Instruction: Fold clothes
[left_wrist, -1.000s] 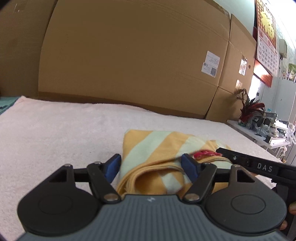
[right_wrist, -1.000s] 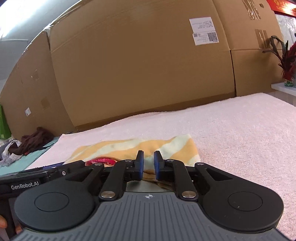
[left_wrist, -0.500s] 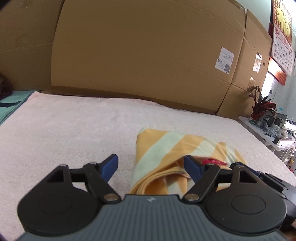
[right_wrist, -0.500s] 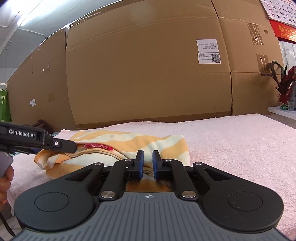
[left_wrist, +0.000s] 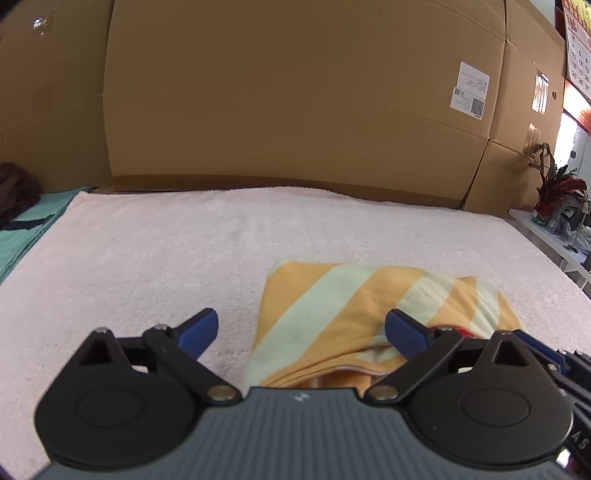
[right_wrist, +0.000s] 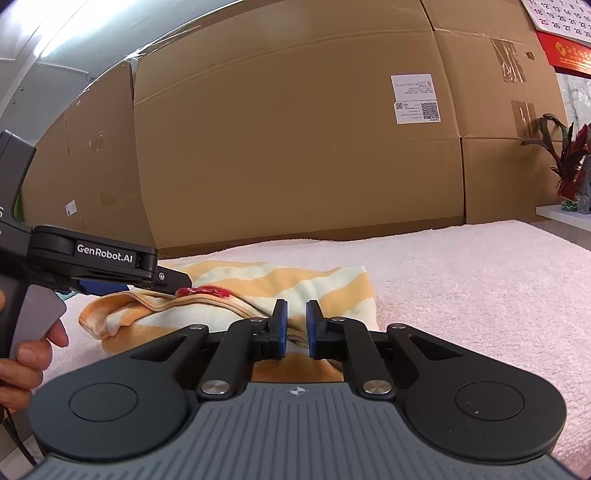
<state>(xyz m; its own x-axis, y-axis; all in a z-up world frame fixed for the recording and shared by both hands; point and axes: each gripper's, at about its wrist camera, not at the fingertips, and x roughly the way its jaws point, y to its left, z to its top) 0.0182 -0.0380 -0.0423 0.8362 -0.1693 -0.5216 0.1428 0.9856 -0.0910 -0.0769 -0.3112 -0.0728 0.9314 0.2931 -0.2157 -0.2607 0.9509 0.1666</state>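
A folded garment (left_wrist: 354, 306) in orange and pale cream stripes lies on the pink terry towel (left_wrist: 166, 251) that covers the tabletop, toward its right half as seen from the left wrist. A bit of red trim (right_wrist: 203, 291) shows on its upper fold.

The left tongs (left_wrist: 301, 330) stand wide apart, their jaws having just been opening. The left blue pad sits over bare towel and the right one over the near edge of the garment, and neither presses on the cloth. From the right wrist, these same tongs reach in from the left with a black fingertip just at the red trim; whether it touches I cannot tell. A hand (right_wrist: 26, 354) grips their handle.

The right tongs (right_wrist: 295, 328) are nearly closed, a narrow slit left between the blue pads. They hover low at the near edge of the garment, and no cloth is visibly caught between them.

Big cardboard boxes (left_wrist: 295, 96) wall off the far side of the tabletop. A red-leaved plant (right_wrist: 569, 158) stands off to the right, and a wall calendar (left_wrist: 578, 55) hangs above it. At far left lies a teal cloth (left_wrist: 26, 232) with dark clothing (left_wrist: 14, 188) heaped on it.
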